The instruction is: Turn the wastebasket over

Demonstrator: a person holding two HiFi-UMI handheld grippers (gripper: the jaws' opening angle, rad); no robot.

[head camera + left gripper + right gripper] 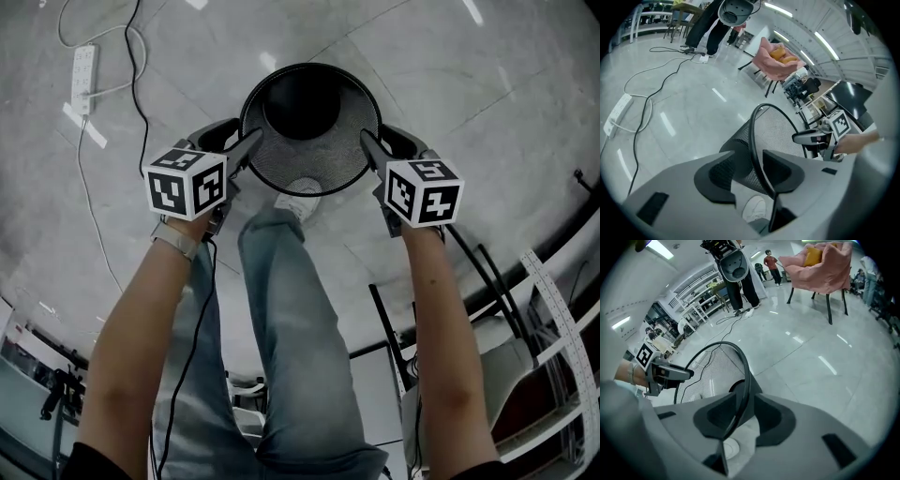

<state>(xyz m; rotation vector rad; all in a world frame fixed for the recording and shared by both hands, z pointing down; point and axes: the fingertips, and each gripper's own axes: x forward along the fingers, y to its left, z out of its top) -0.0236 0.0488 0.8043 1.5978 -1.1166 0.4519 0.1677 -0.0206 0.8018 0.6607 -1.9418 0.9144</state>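
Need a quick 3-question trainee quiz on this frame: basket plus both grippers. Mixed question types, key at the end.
1. True or false: the wastebasket stands on the floor with its mouth facing down.
2. What runs between the jaws of the left gripper?
A. the wastebasket's rim
B. a chair leg
C. a shoe
3. Fill in: the right gripper straddles the rim on the side ___ the left gripper.

Key
1. False: the mouth faces up, and the head view looks down into it.
2. A
3. opposite
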